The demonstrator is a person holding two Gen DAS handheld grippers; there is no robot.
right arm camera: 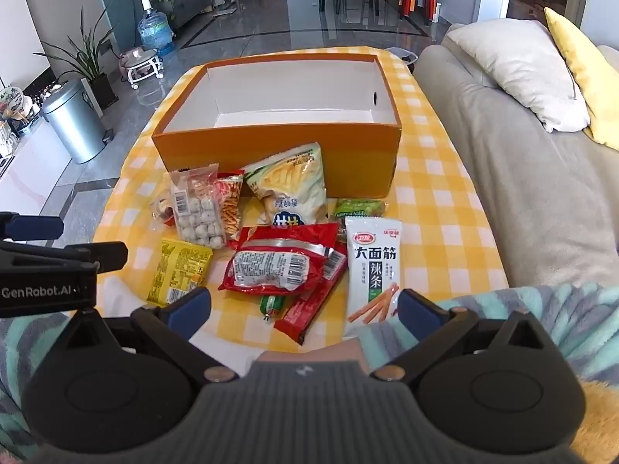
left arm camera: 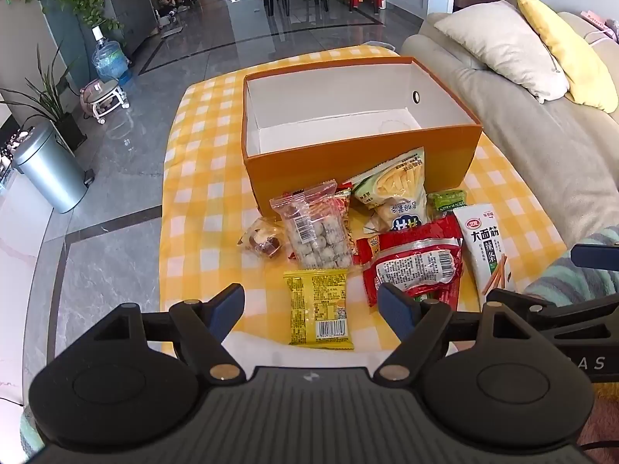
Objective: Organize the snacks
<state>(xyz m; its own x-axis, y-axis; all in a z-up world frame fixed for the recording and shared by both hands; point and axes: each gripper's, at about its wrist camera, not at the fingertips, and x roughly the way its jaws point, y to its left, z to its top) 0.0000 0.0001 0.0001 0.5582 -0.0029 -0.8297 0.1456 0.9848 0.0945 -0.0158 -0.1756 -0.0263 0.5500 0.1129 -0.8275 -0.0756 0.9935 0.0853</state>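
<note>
An open, empty orange box (left arm camera: 359, 154) (right arm camera: 278, 150) stands on the yellow checked table. In front of it lies a pile of snacks: a yellow packet (left arm camera: 319, 309) (right arm camera: 178, 272), a clear bag of round balls (left arm camera: 315, 232) (right arm camera: 197, 212), a red sausage pack (left arm camera: 416, 266) (right arm camera: 278, 266), a white spicy-strip packet (left arm camera: 485, 243) (right arm camera: 373, 266), a pale chips bag (left arm camera: 398, 189) (right arm camera: 294, 189) and a green packet (left arm camera: 447, 199) (right arm camera: 359, 207). My left gripper (left arm camera: 311, 305) is open and empty above the yellow packet. My right gripper (right arm camera: 303, 305) is open and empty near the table's front edge.
A beige sofa (left arm camera: 541, 123) (right arm camera: 514, 178) with white and yellow cushions runs along the table's right side. A metal bin (left arm camera: 50, 170) (right arm camera: 75, 123), plants and a water bottle (left arm camera: 110, 58) stand on the tiled floor to the left. The left gripper's body (right arm camera: 46, 266) shows in the right wrist view.
</note>
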